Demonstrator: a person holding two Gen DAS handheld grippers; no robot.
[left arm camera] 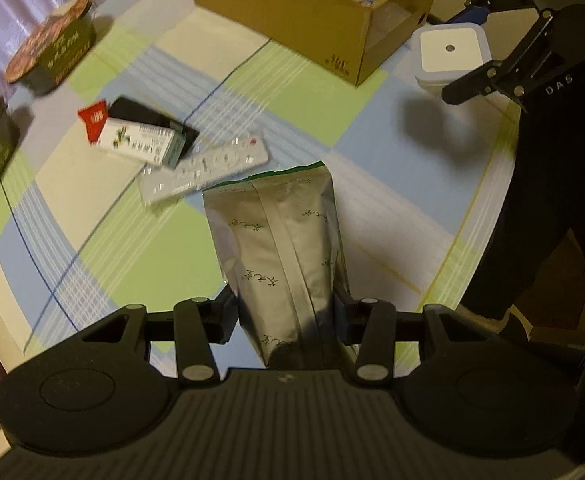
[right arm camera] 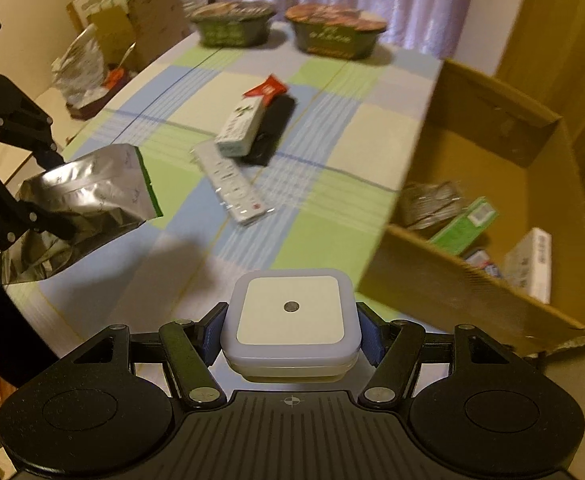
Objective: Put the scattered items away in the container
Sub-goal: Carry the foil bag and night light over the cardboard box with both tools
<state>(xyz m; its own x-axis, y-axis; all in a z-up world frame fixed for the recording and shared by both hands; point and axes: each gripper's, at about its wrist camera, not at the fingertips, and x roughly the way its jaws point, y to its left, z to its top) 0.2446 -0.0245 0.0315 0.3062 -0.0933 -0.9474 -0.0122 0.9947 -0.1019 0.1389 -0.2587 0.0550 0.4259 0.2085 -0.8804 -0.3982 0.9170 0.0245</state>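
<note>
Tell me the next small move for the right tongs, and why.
Probably carry the night light rightward over the box and let go. The right tongs are shut on it, the box's opening lies just to their right, and room shows among the packets inside.

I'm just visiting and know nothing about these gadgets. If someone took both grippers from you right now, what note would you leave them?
Left gripper: shut on the silver foil pouch, held above the table.
Right gripper: shut on the white square night light, near the cardboard box.
Done: a few small boxes already lie in the cardboard box.
Left: drop both held items in, then collect the white remote, the green-and-white carton, the black item under it and the red packet.
</note>
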